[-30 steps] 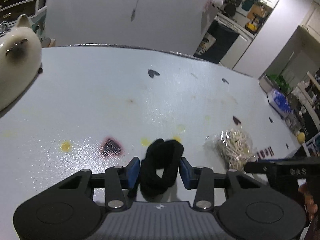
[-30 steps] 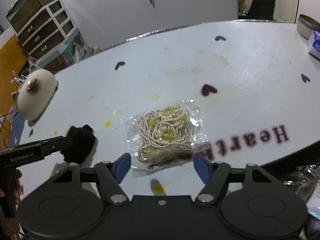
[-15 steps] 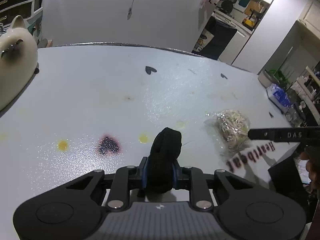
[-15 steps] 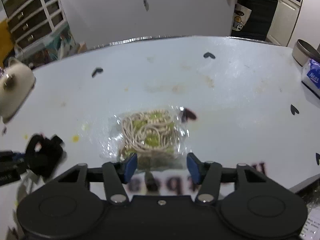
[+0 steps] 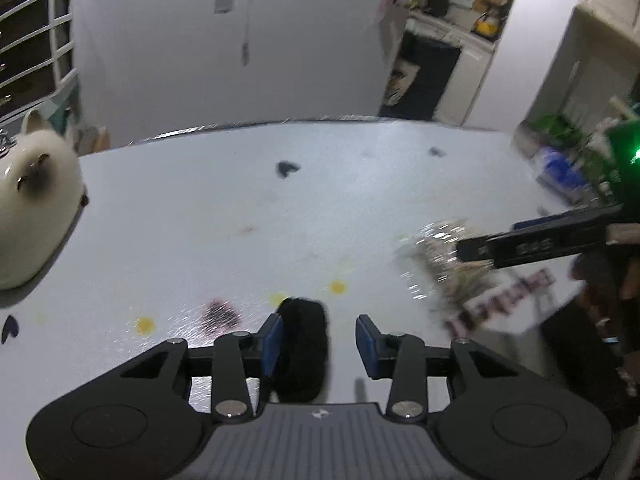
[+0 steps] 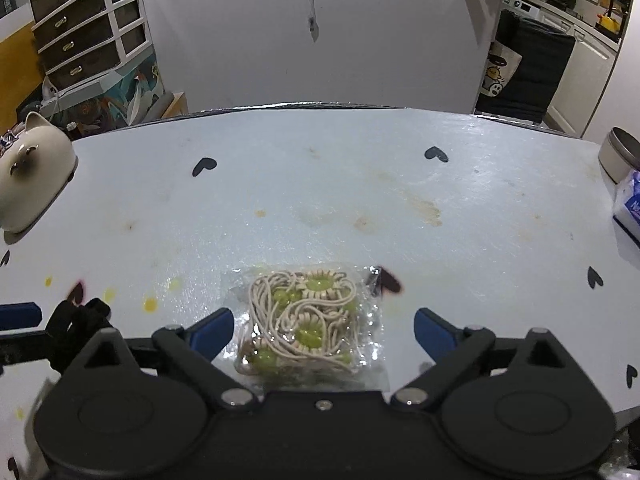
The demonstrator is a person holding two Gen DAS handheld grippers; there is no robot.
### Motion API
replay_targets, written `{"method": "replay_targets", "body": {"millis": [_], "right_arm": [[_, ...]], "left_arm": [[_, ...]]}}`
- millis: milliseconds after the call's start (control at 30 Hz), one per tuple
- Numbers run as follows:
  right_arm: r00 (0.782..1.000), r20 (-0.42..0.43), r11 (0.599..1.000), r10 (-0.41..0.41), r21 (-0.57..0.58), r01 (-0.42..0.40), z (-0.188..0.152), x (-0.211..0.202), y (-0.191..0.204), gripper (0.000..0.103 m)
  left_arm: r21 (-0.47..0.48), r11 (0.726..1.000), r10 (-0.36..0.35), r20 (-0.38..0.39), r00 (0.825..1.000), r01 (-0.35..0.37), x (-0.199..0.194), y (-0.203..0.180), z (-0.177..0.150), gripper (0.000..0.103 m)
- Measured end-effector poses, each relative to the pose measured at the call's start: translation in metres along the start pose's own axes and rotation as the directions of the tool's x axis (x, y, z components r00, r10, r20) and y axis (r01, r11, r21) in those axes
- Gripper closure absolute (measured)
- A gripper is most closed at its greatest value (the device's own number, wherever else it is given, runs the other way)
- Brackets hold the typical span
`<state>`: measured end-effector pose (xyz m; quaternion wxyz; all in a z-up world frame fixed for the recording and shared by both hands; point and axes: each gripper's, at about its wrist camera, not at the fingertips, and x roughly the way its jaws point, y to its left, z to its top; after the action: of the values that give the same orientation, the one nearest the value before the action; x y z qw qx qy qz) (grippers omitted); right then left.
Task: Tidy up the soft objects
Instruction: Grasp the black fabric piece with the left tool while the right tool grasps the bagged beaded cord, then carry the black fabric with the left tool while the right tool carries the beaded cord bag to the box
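Observation:
A black scrunchie (image 5: 301,346) lies on the white table between my left gripper's (image 5: 319,342) open fingers, against the left pad (image 5: 271,340). It also shows at the left edge of the right wrist view (image 6: 78,318). A clear bag of beige hair ties with green beads (image 6: 308,326) lies on the table between my right gripper's (image 6: 323,330) wide-open fingers, untouched. In the left wrist view the bag (image 5: 444,256) is blurred, with my right gripper's finger beside it.
A cream cat-shaped ceramic holder (image 6: 30,172) stands at the table's left edge, also in the left wrist view (image 5: 34,204). A round tin (image 6: 620,154) and a tissue pack (image 6: 630,208) sit at the far right. Black heart stickers dot the table (image 6: 360,200).
My left gripper, shut on the scrunchie half a second ago, has opened; the scrunchie rests on the table. My right gripper has opened wider and moved closer over the bag.

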<state>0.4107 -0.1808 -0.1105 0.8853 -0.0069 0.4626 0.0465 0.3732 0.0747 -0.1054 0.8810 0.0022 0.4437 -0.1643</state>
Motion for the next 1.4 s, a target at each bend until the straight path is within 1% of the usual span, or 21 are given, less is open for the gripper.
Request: {"method": "replay_targets", "body": {"millis": [67,100,167,267,300,333,367,467,533,567,633,700,733,800,900,1000,1033,1067,1133,1233,1400], "right_arm": [[1.000,-0.008,1.000,-0.003,-0.008,0.003,0.000,0.004,0.002,0.005],[1.000,-0.013,1.000,-0.004,-0.012,0.004,0.000,0.006,0.002,0.005],[1.000,-0.030,1.000,0.002,-0.019,-0.002,0.001,0.012,0.003,0.004],[0.998,-0.046,0.999,0.031,-0.018,-0.032,0.003,0.019,0.004,0.004],[0.998,-0.053,0.999,0.043,-0.015,-0.043,0.004,0.021,0.004,0.004],[0.997,-0.058,0.999,0.048,-0.014,-0.048,0.004,0.022,0.004,0.004],[0.997,-0.062,0.999,0.050,-0.012,-0.051,0.005,0.024,0.004,0.004],[0.996,-0.070,0.998,0.055,0.000,-0.055,0.004,0.027,0.003,0.004],[0.995,-0.080,0.998,0.055,0.010,-0.054,0.003,0.030,0.002,0.004],[0.995,-0.082,0.998,0.054,0.013,-0.053,0.003,0.031,0.001,0.004],[0.995,-0.087,0.998,0.057,0.022,-0.055,0.002,0.033,0.000,0.004],[0.994,-0.094,0.998,0.063,0.026,-0.061,0.002,0.036,-0.001,0.004],[0.993,-0.097,0.998,0.064,0.024,-0.062,0.001,0.036,-0.001,0.004],[0.992,-0.103,0.997,0.073,0.024,-0.071,0.001,0.039,-0.002,0.005],[0.989,-0.109,0.995,0.096,0.036,-0.093,-0.001,0.040,-0.003,0.013],[0.990,-0.103,0.995,0.097,0.032,-0.094,-0.004,0.038,-0.001,0.017],[0.991,-0.100,0.995,0.094,0.022,-0.092,-0.005,0.037,0.000,0.022],[0.991,-0.094,0.996,0.092,0.013,-0.092,-0.006,0.036,0.001,0.024],[0.992,-0.081,0.995,0.099,0.007,-0.099,-0.009,0.031,0.003,0.030],[0.993,-0.063,0.995,0.103,-0.002,-0.103,-0.013,0.022,0.006,0.035],[0.992,-0.009,0.992,0.126,-0.022,-0.126,-0.020,-0.006,0.015,0.036]], "left_arm": [[-0.034,0.999,0.006,-0.020,1.000,-0.007,0.009,0.007,-0.001,0.059],[-0.057,0.998,-0.002,-0.030,1.000,0.001,0.013,0.011,-0.002,0.058],[-0.138,0.990,-0.050,-0.052,0.997,0.042,0.020,0.024,-0.002,0.058],[-0.280,0.953,-0.140,-0.054,0.989,0.120,0.024,0.046,-0.002,0.055],[-0.314,0.938,-0.167,-0.046,0.985,0.145,0.024,0.053,-0.002,0.051],[-0.335,0.929,-0.182,-0.036,0.983,0.160,0.023,0.056,-0.001,0.047],[-0.345,0.924,-0.189,-0.030,0.982,0.167,0.021,0.059,0.000,0.046],[-0.330,0.932,-0.175,-0.047,0.983,0.150,0.022,0.065,0.004,0.045],[-0.320,0.933,-0.197,-0.080,0.977,0.162,0.027,0.067,0.004,0.048],[-0.316,0.933,-0.211,-0.099,0.972,0.171,0.031,0.068,0.004,0.051],[-0.302,0.937,-0.223,-0.136,0.965,0.174,0.038,0.068,0.002,0.065],[-0.292,0.940,-0.226,-0.149,0.963,0.175,0.041,0.067,-0.001,0.073],[-0.288,0.942,-0.223,-0.147,0.964,0.174,0.042,0.066,-0.001,0.077],[-0.285,0.944,-0.215,-0.147,0.965,0.167,0.043,0.065,-0.001,0.080],[-0.280,0.946,-0.203,-0.131,0.970,0.160,0.043,0.061,-0.004,0.081],[-0.284,0.947,-0.190,-0.111,0.975,0.152,0.041,0.061,-0.008,0.081],[-0.288,0.946,-0.185,-0.104,0.977,0.148,0.040,0.060,-0.009,0.081],[-0.292,0.946,-0.177,-0.097,0.979,0.142,0.038,0.060,-0.010,0.081],[-0.305,0.943,-0.164,-0.079,0.983,0.132,0.035,0.057,-0.013,0.082],[-0.325,0.938,-0.147,-0.058,0.987,0.120,0.027,0.052,-0.018,0.082],[-0.348,0.932,-0.119,-0.018,0.993,0.105,0.007,0.041,-0.027,0.082]]}}
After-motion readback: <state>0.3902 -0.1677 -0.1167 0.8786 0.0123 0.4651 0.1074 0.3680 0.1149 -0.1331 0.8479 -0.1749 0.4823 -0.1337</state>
